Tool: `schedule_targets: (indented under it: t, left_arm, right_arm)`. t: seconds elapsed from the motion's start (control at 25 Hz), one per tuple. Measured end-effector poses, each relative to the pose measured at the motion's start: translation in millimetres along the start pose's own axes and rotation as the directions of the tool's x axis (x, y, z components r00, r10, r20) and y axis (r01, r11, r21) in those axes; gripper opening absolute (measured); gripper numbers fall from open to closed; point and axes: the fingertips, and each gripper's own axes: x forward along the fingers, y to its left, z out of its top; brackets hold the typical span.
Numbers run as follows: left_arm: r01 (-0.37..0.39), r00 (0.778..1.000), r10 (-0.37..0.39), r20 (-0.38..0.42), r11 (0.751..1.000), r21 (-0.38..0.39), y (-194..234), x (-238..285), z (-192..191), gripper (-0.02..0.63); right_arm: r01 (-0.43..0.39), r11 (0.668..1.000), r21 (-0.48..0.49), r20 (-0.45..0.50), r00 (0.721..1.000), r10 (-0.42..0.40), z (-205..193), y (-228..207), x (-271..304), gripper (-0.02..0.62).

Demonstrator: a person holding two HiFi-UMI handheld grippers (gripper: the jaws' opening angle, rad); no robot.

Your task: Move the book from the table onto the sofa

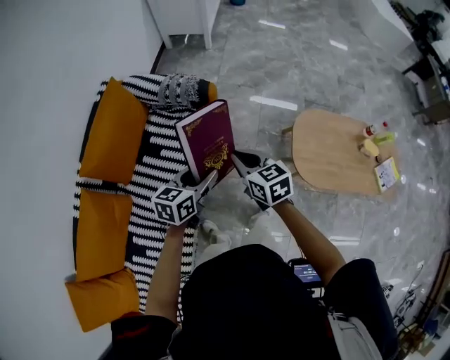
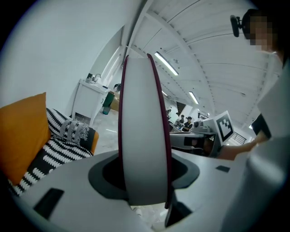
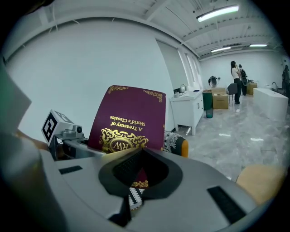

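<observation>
A maroon book [image 1: 207,140] with gold print is held upright-tilted above the black-and-white sofa [image 1: 158,151]. My left gripper [image 1: 200,181] is shut on its lower left edge; in the left gripper view the white page edge [image 2: 142,136] stands between the jaws of the left gripper [image 2: 145,181]. My right gripper [image 1: 238,160] has its jaws together, tips at the book's lower right corner. The right gripper view shows the cover [image 3: 129,120] just beyond the shut right gripper [image 3: 141,156]; whether it pinches the cover I cannot tell.
Orange cushions [image 1: 112,133] line the sofa's back against the white wall, and a patterned pillow [image 1: 179,89] lies at its far end. A round wooden table [image 1: 337,151] with small bottles [image 1: 376,133] stands to the right on the marble floor. A white cabinet [image 1: 186,17] stands beyond.
</observation>
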Motion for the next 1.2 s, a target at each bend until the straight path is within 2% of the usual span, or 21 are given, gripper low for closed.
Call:
schedule_targets:
  t: [0.4,0.76,1.0,1.2]
  left_arm:
    - [-0.098,0.988,0.097,0.123,0.995,-0.003,55.1,-100.2,16.2,0.229]
    - [-0.172,0.966,0.177,0.191,0.984,-0.04,93.0,-170.6,3.1,0.229]
    - [-0.216,0.954,0.231,0.193,0.972,-0.095,119.3,-198.1,-17.7,0.229]
    - [-0.248,0.944,0.272,0.188,0.958,-0.143,136.0,-206.2,-30.2,0.229]
  right_arm:
    - [-0.093,0.992,-0.089,0.011,0.996,0.094,31.1,94.9,58.1,0.02]
    - [-0.181,0.974,-0.133,-0.031,0.984,0.178,27.0,173.2,99.9,0.017]
    - [-0.221,0.964,-0.151,-0.089,0.974,0.21,11.4,206.2,128.4,0.017]
    - [-0.252,0.954,-0.161,-0.125,0.964,0.233,10.4,213.8,144.3,0.017]
